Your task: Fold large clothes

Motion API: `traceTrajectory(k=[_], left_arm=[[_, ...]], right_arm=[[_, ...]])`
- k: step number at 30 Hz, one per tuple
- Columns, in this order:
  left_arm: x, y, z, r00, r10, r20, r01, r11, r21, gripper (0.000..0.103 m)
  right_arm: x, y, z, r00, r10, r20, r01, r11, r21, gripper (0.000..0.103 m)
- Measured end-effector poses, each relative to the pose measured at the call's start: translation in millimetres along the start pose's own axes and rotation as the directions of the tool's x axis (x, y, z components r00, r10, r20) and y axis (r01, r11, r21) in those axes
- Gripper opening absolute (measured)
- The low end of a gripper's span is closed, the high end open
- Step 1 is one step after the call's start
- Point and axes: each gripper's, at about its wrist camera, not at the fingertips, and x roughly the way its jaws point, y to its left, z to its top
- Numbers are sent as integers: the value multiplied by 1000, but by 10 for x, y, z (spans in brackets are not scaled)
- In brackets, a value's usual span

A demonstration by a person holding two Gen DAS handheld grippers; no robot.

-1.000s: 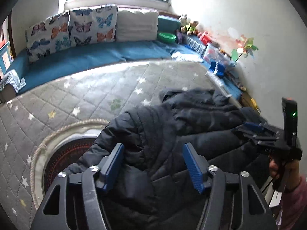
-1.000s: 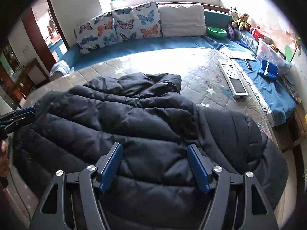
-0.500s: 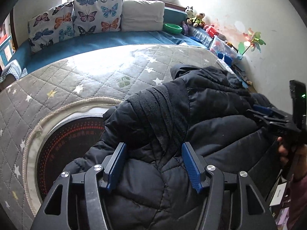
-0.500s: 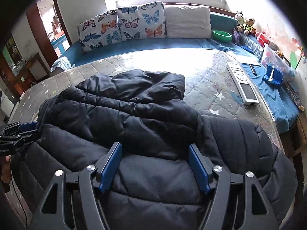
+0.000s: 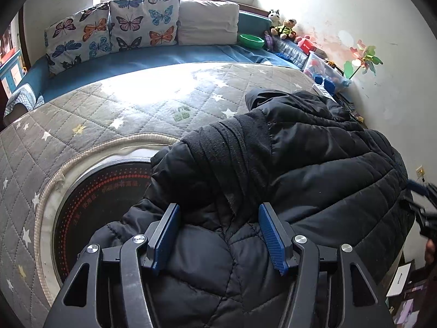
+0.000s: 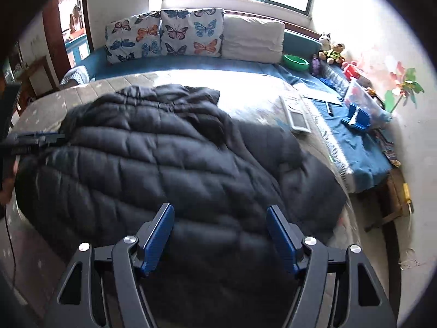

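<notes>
Black quilted jacket (image 5: 300,164), blue fingers (image 5: 269,231)

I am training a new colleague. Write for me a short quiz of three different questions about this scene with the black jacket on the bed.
1. True or false: the left claw is shut on the black jacket.
2. Multiple choice: the white remote control lies (A) on the jacket, (B) on the mattress beside the jacket, (C) on the butterfly cushions.
3. Fill in: the bowl near the plain white pillow is coloured ____.

Key: 1 false, both claws stand open, also the right claw; 2 B; 3 green.
</notes>
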Motion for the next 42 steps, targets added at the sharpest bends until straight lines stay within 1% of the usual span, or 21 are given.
traceTrajectory(k=[6, 9, 12, 18, 23, 29, 35, 39, 42], left_arm=[[-7, -14, -4, 1000, 10, 0, -10, 1000, -2, 64], [-11, -21, -13, 1000, 10, 0, -10, 1000, -5, 64], [-11, -17, -23, 1000, 12, 1, -12, 1000, 3, 64], [-15, 4, -74, 1000, 11, 9, -11, 1000, 2, 64], [-39, 12, -141, 1000, 17, 22, -17, 1000, -10, 64], [-88, 81, -210, 998, 28, 51, -26, 999, -43, 64], [-105, 74, -243, 996, 58, 62, -54, 996, -64, 65], [-162, 40, -290, 994, 70, 78, -66, 996, -59, 64], [-210, -16, -312, 992, 87, 87, -83, 996, -45, 64]], right_arm=[[-144, -74, -263, 999, -34, -9, 34, 999, -8, 76], [-164, -91, -383, 998, -52, -30, 51, 998, -21, 76], [-159, -118, -518, 997, -52, -57, 50, 998, -29, 77], [-3, -102, -670, 984, -140, -110, 129, 987, -100, 77], [196, -41, -588, 972, -204, -116, 185, 971, -153, 77], [334, -135, -447, 973, -203, -109, 188, 973, -136, 77], [469, -118, -376, 970, -233, -77, 221, 966, -138, 77], [394, -158, -410, 973, -216, -79, 205, 970, -134, 77], [207, -237, -446, 983, -174, -62, 168, 982, -90, 77]])
